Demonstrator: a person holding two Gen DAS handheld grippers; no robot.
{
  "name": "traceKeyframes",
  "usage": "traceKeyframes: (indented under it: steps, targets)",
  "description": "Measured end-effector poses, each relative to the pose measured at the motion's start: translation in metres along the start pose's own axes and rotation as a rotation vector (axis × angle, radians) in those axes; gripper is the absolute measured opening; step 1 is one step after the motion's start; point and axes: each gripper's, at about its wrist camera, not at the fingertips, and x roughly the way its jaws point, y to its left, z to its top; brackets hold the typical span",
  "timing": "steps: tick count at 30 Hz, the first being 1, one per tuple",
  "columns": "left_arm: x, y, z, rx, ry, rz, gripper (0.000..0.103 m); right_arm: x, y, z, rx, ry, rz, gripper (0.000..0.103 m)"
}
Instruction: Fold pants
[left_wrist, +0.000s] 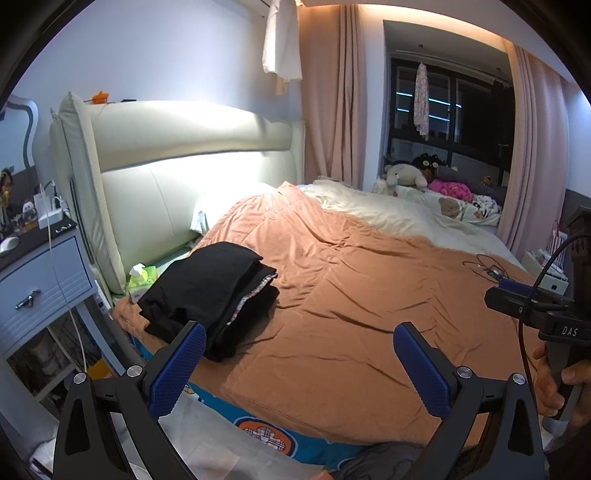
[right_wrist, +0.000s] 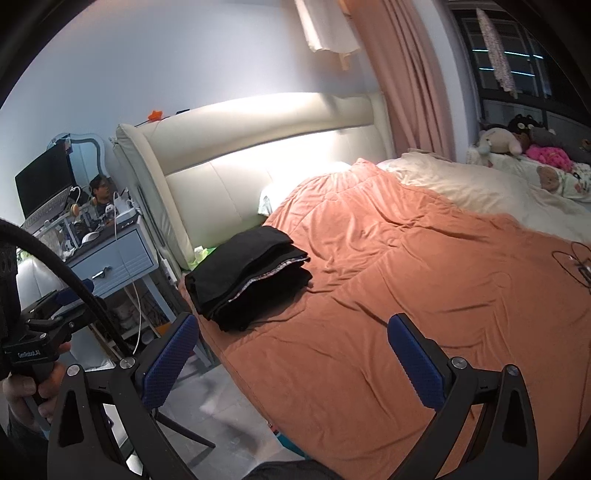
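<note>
Clearly, the pants (left_wrist: 212, 291) lay folded into a black stack near the bed's head corner, ahead and to the left of both pairs of fingers, their long axis running from the bed's edge toward the headboard (left_wrist: 192, 155). The left gripper (left_wrist: 299, 363) hung nearer, its left finger just short of the stack; the right gripper (right_wrist: 291, 356) stood farther off. Both had fingers spread wide, holding nothing. An orange blanket (left_wrist: 351, 295) covered the bed; a blue nightstand (left_wrist: 44, 284) stood beside it.

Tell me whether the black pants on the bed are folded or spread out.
Folded. The black pants lie as a compact layered stack on the orange blanket, patterned lining showing between the layers.
</note>
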Motion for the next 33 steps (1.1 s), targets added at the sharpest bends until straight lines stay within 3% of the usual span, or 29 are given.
traceKeyframes:
  steps: [16, 20, 33]
  targets:
    - [-0.070, -0.035, -0.040, 0.023, -0.063, -0.057, 0.103, -0.103, 0.031, -0.063, -0.027, -0.034, -0.066, 0.103]
    - [-0.083, -0.039, -0.050, 0.042, -0.077, -0.026, 0.103, -0.123, 0.036, -0.076, -0.020, -0.054, -0.077, 0.103]
    - [-0.114, -0.039, -0.085, 0.061, -0.110, -0.026, 0.103, -0.159, 0.068, -0.119, -0.050, -0.099, -0.120, 0.103]
